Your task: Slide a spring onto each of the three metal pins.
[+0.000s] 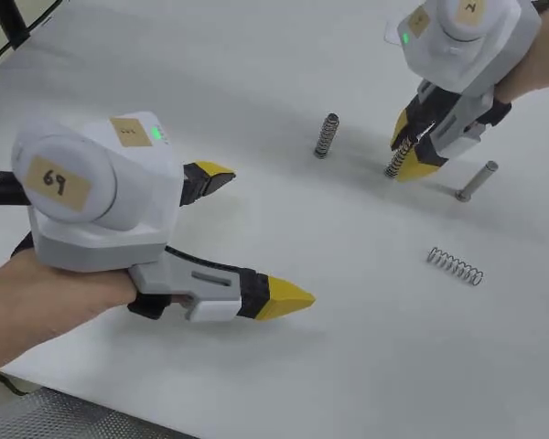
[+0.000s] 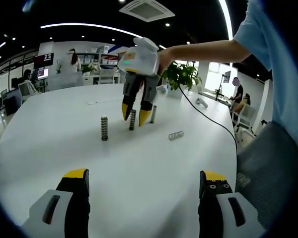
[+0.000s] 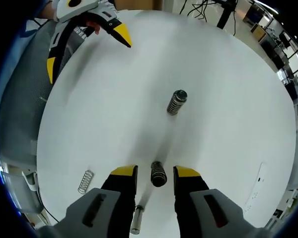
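One pin wears a spring (image 1: 326, 135) (image 2: 104, 128) (image 3: 177, 101) and stands upright mid-table. A second spring (image 1: 398, 162) (image 2: 132, 120) (image 3: 158, 174) stands tilted between the jaws of my right gripper (image 1: 410, 148) (image 2: 135, 115) (image 3: 155, 172), with a thin gap showing on each side. A bare metal pin (image 1: 477, 180) (image 2: 153, 114) (image 3: 135, 219) stands just beyond it. A loose spring (image 1: 455, 266) (image 2: 176, 135) (image 3: 86, 181) lies flat on the white table (image 1: 348, 347). My left gripper (image 1: 252, 233) (image 2: 144, 176) (image 3: 87, 52) hovers wide open and holds nothing, well short of the pins.
The table's near edge (image 1: 91, 402) runs under my left hand. A black cable (image 2: 203, 116) trails across the far tabletop beside a potted plant (image 2: 181, 77). People sit at desks in the background.
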Motion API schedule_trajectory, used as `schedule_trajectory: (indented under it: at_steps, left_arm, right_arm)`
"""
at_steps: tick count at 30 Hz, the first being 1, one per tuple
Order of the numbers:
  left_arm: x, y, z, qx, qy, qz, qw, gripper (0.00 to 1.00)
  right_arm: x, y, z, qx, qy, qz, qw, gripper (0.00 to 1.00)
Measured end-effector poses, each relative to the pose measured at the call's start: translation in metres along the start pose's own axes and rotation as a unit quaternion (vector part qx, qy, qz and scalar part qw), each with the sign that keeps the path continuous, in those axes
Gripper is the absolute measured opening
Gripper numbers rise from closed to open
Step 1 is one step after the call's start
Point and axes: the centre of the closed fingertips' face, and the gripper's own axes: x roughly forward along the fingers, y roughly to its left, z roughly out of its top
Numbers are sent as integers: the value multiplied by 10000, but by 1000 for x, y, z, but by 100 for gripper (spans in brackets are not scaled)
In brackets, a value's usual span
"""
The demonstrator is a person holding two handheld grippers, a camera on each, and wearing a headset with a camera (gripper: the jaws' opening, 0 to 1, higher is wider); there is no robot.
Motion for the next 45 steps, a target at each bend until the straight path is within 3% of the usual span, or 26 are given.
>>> schedule_trajectory:
  at_steps: [8, 24, 31, 39, 45]
  left_arm:
    - [0, 0, 1, -4, -18, 3, 10000, 89]
    - [-3, 0, 10, 22, -66, 14, 10000, 90]
    - [-4, -1, 14, 77, -59, 6, 10000, 90]
    - [-6, 4, 22, 154, -87, 30, 9998, 90]
    - [-8, 7, 29, 226, -139, 59, 9996, 90]
  right_arm:
    - [-1, -3, 6, 149, -245, -131, 9995, 55]
    - [-13, 3, 10, 525, -692, -354, 9956, 77]
    - [-23, 9, 12, 751, -1010, -587, 9903, 84]
    - [-35, 19, 6, 1052, -1294, -779, 9829, 84]
    - [-50, 30, 5, 1345, -1631, -1027, 9720, 85]
